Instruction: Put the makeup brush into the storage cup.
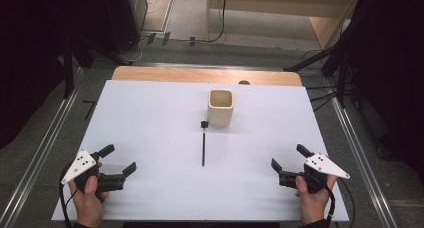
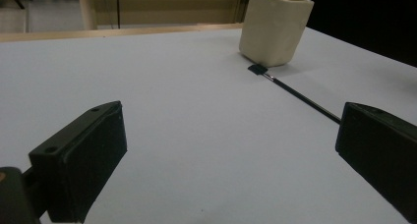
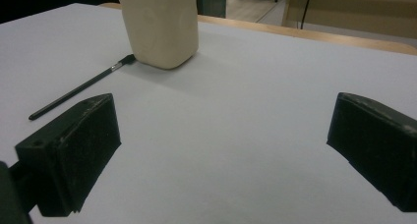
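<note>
Currently both grippers' fingers stand apart, empty, brush (image 1: 203, 147) lying between them beside cup (image 1: 220, 108).

cup (image 1: 220, 108): matt cream ceramic | brush (image 1: 203, 145): black, slim | table (image 1: 150, 118): matt white

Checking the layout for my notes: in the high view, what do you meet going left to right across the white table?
Left hand-held gripper → thin black brush lying flat → cream square cup, standing just right of the brush's head → right hand-held gripper.
</note>
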`<action>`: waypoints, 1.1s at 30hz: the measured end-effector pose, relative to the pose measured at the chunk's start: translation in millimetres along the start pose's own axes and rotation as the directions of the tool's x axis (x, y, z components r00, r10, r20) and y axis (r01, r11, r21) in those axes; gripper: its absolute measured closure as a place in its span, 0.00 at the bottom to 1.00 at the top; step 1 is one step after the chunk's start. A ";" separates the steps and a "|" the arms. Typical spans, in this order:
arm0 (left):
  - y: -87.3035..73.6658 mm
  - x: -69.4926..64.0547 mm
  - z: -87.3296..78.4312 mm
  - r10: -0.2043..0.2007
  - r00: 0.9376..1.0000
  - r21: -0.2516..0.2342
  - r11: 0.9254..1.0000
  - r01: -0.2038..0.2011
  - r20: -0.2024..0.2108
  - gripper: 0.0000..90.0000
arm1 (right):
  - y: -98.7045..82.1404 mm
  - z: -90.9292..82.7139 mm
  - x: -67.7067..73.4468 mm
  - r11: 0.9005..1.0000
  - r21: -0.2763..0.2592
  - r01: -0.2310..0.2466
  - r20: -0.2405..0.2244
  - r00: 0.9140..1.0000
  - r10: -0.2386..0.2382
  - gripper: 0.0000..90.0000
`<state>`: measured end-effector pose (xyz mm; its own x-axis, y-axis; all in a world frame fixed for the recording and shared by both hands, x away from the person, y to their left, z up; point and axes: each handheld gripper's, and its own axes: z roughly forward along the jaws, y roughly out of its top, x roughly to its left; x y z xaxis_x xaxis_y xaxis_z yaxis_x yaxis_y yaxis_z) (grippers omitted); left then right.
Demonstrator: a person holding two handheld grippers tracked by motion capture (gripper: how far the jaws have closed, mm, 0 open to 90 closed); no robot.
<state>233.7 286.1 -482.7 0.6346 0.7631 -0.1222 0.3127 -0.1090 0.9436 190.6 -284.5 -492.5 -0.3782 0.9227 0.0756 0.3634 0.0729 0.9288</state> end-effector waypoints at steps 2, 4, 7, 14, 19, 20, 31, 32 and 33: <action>0.2 -0.6 0.6 0.002 1.000 0.002 1.000 -0.002 0.000 0.00 | -0.6 0.3 0.0 1.000 0.002 0.003 -0.011 1.000 -0.003 0.01; 0.5 -1.7 1.7 0.006 1.000 0.007 1.000 -0.006 0.000 0.00 | -0.7 0.2 0.2 1.000 0.001 0.003 -0.011 1.000 -0.003 0.01; 1.5 -3.0 3.4 0.004 1.000 0.009 1.000 -0.004 0.004 0.00 | -0.3 0.0 0.7 1.000 0.000 0.000 -0.013 1.000 0.000 0.01; 11.4 -8.6 11.4 0.001 1.000 0.004 1.000 -0.001 0.023 0.00 | 0.7 -2.3 0.8 1.000 -0.007 -0.008 -0.027 1.000 0.008 0.01; 18.2 -16.9 23.2 0.012 0.999 0.010 1.000 -0.012 0.045 0.00 | 0.4 -3.5 -1.3 1.000 -0.015 0.009 -0.037 0.999 -0.009 0.00; 19.6 -18.4 25.2 0.015 0.999 0.011 1.000 -0.015 0.049 0.00 | 0.4 -3.5 -1.3 1.000 -0.015 0.009 -0.037 0.999 -0.009 0.00; 33.8 -34.2 59.6 0.047 0.993 0.043 0.998 -0.052 0.107 0.00 | 1.7 -2.5 2.3 0.999 -0.007 0.039 -0.043 0.998 -0.039 0.00; 33.8 -34.2 59.6 0.047 0.993 0.043 0.998 -0.052 0.107 0.00 | 1.7 -2.5 2.3 0.999 -0.007 0.039 -0.043 0.998 -0.039 0.00; 37.2 -36.3 65.0 0.056 0.992 0.046 0.997 -0.061 0.111 0.00 | 1.0 -1.2 2.8 0.999 -0.001 0.040 -0.046 0.998 -0.040 0.00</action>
<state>268.3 213.0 -463.1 0.7258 0.6802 -0.1031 0.3054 -0.1842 0.9342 188.9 -282.3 -490.9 -0.4310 0.9007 0.0547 0.3473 0.1096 0.9313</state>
